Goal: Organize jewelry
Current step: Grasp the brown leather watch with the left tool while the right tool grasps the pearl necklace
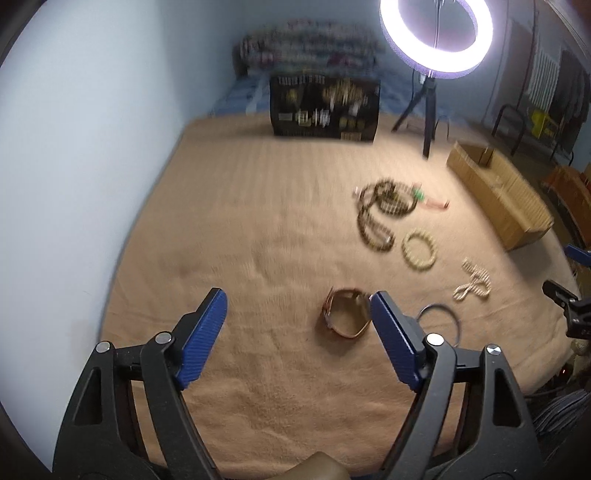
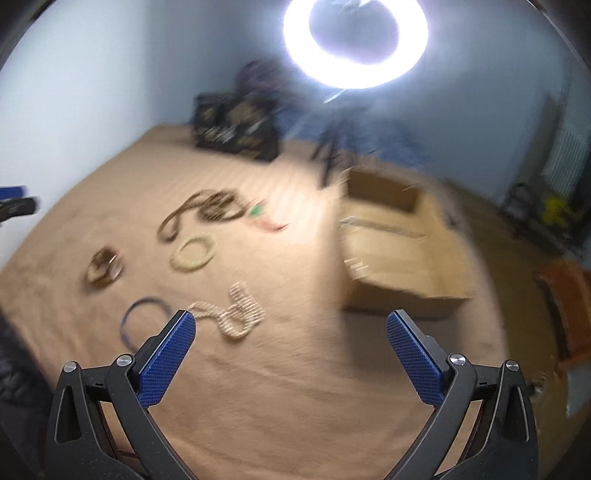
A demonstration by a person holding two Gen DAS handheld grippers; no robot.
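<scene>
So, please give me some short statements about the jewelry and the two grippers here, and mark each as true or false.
1. The left gripper holds the brown bracelet. False: its jaws are open, and the bracelet lies on the blanket.
2. The right gripper is empty. True.
3. The cardboard box is closed. False: its top is open.
4. A thin blue bangle lies on the blanket. True.
5. The ring light is off. False: it glows.
</scene>
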